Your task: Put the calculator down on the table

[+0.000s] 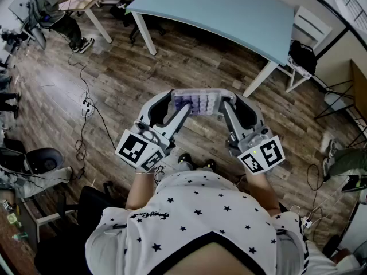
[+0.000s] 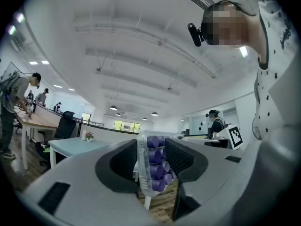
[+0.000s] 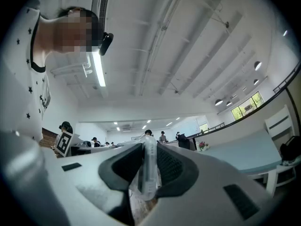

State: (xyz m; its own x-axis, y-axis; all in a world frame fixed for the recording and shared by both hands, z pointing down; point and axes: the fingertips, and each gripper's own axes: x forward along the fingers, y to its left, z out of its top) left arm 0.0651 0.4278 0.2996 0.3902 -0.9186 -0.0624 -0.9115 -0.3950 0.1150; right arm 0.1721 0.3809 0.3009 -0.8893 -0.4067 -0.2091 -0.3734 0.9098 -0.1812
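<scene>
The calculator (image 1: pixel 196 103), centre frame, looks light, stiff and slick-cased. The left hand-held gripper (image 1: pixel 181 109) and right hand-held gripper (image 1: pixel 225 109) each clamp one end.

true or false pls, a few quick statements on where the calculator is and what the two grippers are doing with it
1. The left gripper and right gripper each clamp one end of the calculator. True.
2. The calculator lies on the blue table. False: it is held in the air over the wooden floor, short of the table.
3. The right gripper's jaws are empty. False: the calculator's edge sits between them.
4. The calculator's keys are purple. True.
</scene>
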